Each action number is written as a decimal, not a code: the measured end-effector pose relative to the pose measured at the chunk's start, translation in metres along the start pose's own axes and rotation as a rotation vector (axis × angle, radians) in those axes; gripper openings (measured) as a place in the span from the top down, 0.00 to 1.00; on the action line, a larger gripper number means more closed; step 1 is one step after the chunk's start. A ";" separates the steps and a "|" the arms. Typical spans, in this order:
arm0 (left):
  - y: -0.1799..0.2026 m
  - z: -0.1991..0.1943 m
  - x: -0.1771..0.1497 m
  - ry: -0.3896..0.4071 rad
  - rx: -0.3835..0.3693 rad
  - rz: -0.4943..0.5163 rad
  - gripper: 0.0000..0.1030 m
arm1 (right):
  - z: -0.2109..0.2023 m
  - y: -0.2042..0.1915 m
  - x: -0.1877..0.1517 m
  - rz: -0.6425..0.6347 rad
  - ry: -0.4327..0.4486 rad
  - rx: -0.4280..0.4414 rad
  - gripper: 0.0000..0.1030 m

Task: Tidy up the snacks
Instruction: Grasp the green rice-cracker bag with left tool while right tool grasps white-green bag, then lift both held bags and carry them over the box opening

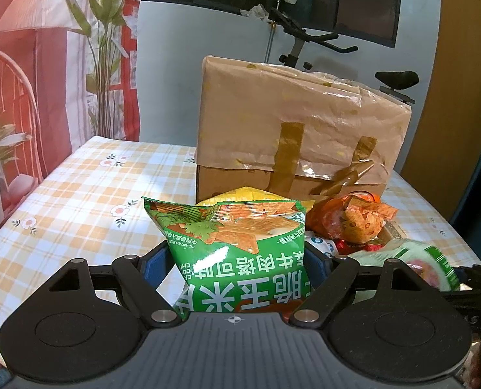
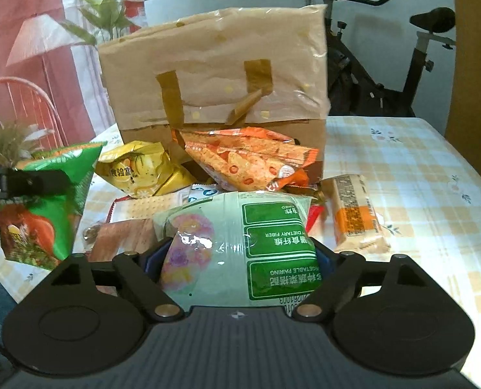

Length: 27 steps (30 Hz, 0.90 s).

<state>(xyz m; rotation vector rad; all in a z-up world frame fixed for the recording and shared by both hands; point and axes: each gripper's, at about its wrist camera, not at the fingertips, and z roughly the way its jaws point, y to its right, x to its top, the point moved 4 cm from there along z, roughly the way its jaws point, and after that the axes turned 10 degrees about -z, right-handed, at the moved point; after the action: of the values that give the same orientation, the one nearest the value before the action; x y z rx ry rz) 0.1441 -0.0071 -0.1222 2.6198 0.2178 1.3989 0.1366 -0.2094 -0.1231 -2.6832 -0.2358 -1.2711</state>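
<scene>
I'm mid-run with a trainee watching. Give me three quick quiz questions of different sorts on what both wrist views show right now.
1. True or false: the left hand-held gripper holds the green chip bag.
2. Multiple choice: the pale green packet sits between the fingers of the right hand-held gripper. What stands behind the snack pile? A) a metal basket B) a taped cardboard box C) a glass jar
3. Fill in: the orange snack bag leans against the ____.

Key
1. True; both fingers press its sides.
2. B
3. Box; it rests against the lower front, beside the yellow bag.
</scene>
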 end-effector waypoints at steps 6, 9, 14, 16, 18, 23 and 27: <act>0.002 -0.007 0.002 0.028 -0.019 0.015 0.19 | -0.024 0.007 0.007 0.025 0.086 -0.018 0.18; 0.002 -0.013 0.007 0.054 -0.024 0.018 0.19 | -0.036 0.009 0.013 0.021 0.141 -0.047 0.18; -0.003 -0.026 0.027 0.117 -0.024 0.009 0.19 | -0.056 0.013 0.028 0.007 0.251 -0.077 0.18; -0.005 -0.031 0.037 0.144 -0.020 0.006 0.19 | -0.062 0.015 0.037 -0.003 0.289 -0.090 0.18; -0.005 -0.036 0.047 0.169 -0.015 0.004 0.19 | -0.067 0.018 0.045 -0.008 0.321 -0.096 0.18; 0.000 -0.044 0.073 0.223 -0.012 0.017 0.19 | -0.076 0.022 0.067 -0.019 0.398 -0.107 0.18; 0.006 -0.043 0.093 0.246 -0.029 0.020 0.19 | -0.077 0.026 0.088 -0.013 0.432 -0.097 0.18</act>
<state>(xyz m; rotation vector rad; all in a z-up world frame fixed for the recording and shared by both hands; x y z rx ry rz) 0.1597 0.0096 -0.0216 2.4292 0.1994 1.7167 0.1394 -0.2444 -0.0093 -2.3994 -0.1360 -1.8617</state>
